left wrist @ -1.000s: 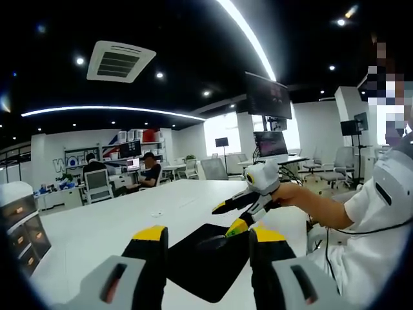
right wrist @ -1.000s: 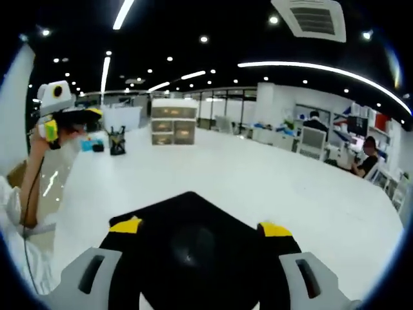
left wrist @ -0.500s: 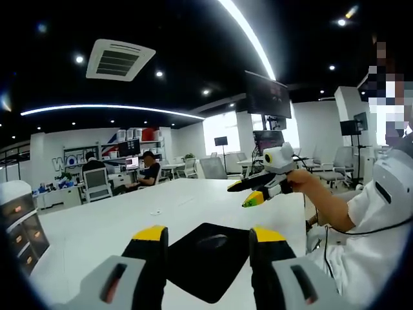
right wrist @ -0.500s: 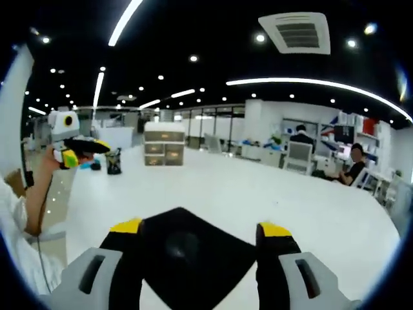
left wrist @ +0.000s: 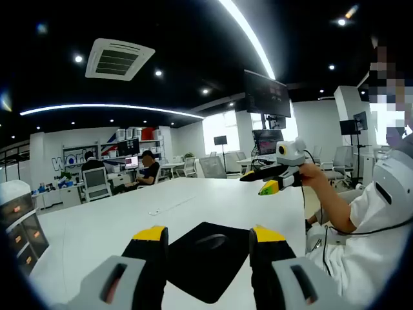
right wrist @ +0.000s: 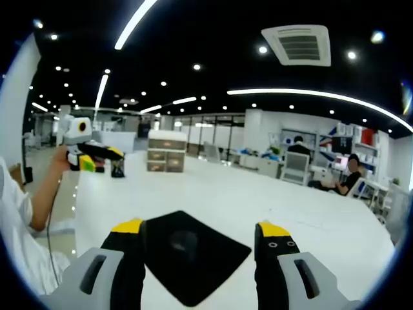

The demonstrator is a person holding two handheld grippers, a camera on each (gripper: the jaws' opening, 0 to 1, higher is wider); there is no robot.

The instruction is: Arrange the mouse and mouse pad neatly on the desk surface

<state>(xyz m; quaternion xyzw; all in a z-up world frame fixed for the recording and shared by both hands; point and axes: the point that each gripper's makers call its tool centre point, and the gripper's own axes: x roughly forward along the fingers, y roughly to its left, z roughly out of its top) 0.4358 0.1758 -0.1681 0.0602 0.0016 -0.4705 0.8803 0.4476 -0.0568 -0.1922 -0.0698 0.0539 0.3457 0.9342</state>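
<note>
So: mouse pad (left wrist: 210, 258) lies flat on the white desk (left wrist: 97, 226), mouse (left wrist: 211, 241) sitting on it – same in the right gripper view, pad (right wrist: 190, 255) between the jaws. Left gripper (left wrist: 204, 240) spread, holding nothing. Right gripper (right wrist: 201, 227) also spread – held in the air above the desk (left wrist: 264, 181), well clear of the pad.

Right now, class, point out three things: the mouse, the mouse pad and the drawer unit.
mouse (right wrist: 182, 239), right gripper view, top of its body.
mouse pad (right wrist: 203, 274), right gripper view, bare near part.
drawer unit (right wrist: 166, 159), right gripper view, front of the drawers.
</note>
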